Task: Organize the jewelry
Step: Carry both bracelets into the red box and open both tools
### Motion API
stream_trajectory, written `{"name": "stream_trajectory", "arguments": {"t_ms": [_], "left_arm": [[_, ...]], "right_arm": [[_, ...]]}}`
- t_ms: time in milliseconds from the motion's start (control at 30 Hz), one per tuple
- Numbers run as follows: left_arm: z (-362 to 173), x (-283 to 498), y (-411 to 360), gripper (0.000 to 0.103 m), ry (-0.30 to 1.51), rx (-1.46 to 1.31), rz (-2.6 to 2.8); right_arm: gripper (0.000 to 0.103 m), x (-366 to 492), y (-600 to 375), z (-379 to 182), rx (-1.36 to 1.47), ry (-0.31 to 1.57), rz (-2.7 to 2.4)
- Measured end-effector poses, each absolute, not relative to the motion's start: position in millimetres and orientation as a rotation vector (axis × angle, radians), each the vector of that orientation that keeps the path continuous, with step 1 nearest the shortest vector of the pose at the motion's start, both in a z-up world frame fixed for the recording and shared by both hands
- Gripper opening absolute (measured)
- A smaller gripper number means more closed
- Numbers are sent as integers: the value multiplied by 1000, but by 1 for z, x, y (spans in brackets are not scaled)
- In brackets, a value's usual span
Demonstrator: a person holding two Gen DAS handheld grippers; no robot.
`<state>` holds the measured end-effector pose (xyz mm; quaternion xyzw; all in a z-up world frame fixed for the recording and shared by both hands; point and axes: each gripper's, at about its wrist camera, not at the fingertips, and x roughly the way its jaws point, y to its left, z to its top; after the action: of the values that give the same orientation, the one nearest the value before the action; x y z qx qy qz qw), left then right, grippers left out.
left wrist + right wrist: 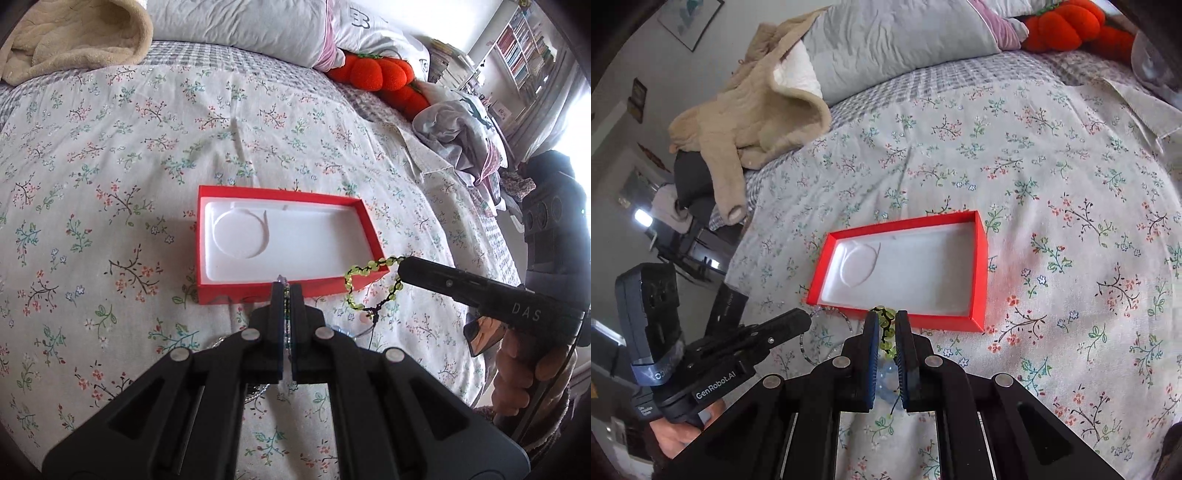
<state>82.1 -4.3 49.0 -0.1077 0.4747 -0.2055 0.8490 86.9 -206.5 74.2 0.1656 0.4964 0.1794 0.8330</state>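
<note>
In the left wrist view, the left gripper (287,286) is seen at lower centre with its fingers drawn narrow on a thin beaded strand (286,317), which runs lengthwise between them; its far end seems to reach the near wall of the red box (280,288), though that part is too small to be sure. The box lies straight ahead, its long axis across the frame, its white tray (314,236) bare. At right, the right gripper (402,271) is seen pinching a green beaded bracelet (354,284), whose loop hangs leftward beside the box's near right corner. In the right wrist view, the right gripper's fingers are closed narrowly on the green bracelet, held along them at lower centre, with the box just beyond, long axis slanting toward upper right. The left gripper is seen at lower left, the strand looping by the box's near left corner. Both are judged equally near.
</note>
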Motion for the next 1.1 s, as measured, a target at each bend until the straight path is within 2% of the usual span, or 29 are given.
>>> {"name": "stream_trajectory", "arguments": {"t_ms": [600, 900, 1100], "left_arm": [[58, 110, -16, 3, 856, -286, -427], [28, 126, -10, 3, 932, -214, -319], [23, 126, -8, 3, 939, -182, -283]], "right_arm": [[9, 116, -209, 93, 452, 919, 421], [9, 137, -206, 43, 374, 1033, 319], [9, 137, -215, 34, 354, 1044, 292]]}}
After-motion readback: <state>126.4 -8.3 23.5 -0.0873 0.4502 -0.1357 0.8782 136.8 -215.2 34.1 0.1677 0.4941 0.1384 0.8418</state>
